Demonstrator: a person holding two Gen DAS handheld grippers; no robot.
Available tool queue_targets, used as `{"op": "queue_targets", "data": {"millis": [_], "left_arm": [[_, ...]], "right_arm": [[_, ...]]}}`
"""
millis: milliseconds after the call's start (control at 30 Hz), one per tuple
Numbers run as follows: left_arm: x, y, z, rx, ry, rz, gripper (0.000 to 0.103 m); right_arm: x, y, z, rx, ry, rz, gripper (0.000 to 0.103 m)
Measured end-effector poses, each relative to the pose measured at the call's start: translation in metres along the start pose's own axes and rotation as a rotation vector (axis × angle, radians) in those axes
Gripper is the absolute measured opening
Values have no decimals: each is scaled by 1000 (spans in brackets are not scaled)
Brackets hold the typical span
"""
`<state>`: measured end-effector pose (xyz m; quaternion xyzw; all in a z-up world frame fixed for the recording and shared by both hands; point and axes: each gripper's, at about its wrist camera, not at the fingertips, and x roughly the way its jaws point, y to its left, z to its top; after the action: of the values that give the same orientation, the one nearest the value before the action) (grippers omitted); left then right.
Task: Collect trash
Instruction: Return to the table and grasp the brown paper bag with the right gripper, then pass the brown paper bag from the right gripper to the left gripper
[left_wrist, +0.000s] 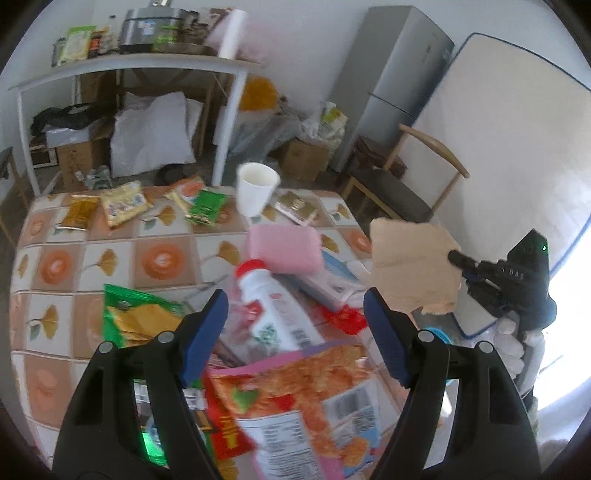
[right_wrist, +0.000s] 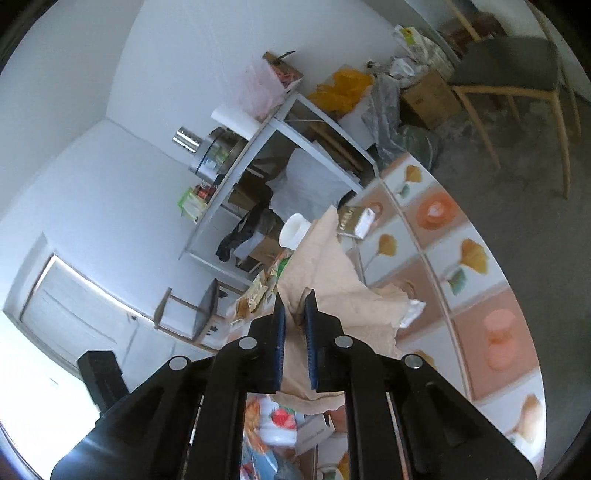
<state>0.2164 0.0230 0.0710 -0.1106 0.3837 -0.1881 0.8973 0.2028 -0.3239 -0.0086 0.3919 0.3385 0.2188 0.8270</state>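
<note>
1. The counter (left_wrist: 118, 254) fills most of the left wrist view, its cloth printed with orange circles and ginkgo leaves, and litter lies across it.
2. A white side table (left_wrist: 140, 64) stands beyond it by the wall, loaded with a steel pot and packets; a grey fridge (left_wrist: 399, 74) and a wooden chair (left_wrist: 399, 184) are off to the right.
3. Nearest the left camera lies an orange-and-pink snack bag (left_wrist: 306, 398), with a white bottle (left_wrist: 273, 310) with a red cap resting just behind it and a pink sponge-like block (left_wrist: 284, 247) past that.
4. A green-and-yellow wrapper (left_wrist: 136, 317) sits to the left, and smaller packets line the far edge beside an upright white paper cup (left_wrist: 256, 188).
5. The left gripper (left_wrist: 295, 332) hangs above the bottle and bag with its fingers spread wide, holding nothing.
6. The right gripper (right_wrist: 293, 306) has its fingers pressed onto a torn piece of brown cardboard (right_wrist: 332, 280), pinching it and holding it up off the counter, at the right side of the litter pile.
7. A gloved hand (left_wrist: 513, 343) grips the right gripper.
</note>
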Motion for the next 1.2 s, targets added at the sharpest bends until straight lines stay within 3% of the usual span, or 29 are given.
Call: {"op": "queue_targets", "data": {"millis": [233, 400, 533, 700, 800, 933, 1200], "left_arm": [[6, -33, -32, 12, 48, -134, 72], [4, -62, -66, 58, 84, -230, 69], [0, -99, -104, 154, 108, -298, 69], [15, -128, -155, 221, 172, -302, 68], [31, -142, -181, 271, 177, -266, 64], [47, -155, -192, 324, 159, -239, 62], [89, -172, -196, 373, 189, -173, 51]], "right_arm": [[-44, -52, -63, 140, 68, -8, 10], [-72, -54, -109, 123, 105, -40, 10], [-82, -47, -139, 71, 116, -44, 11], [-70, -61, -159, 98, 162, -58, 14], [-62, -75, -167, 169, 190, -27, 19], [-63, -89, -172, 250, 194, 11, 42], [-82, -108, -179, 368, 127, 120, 45]]}}
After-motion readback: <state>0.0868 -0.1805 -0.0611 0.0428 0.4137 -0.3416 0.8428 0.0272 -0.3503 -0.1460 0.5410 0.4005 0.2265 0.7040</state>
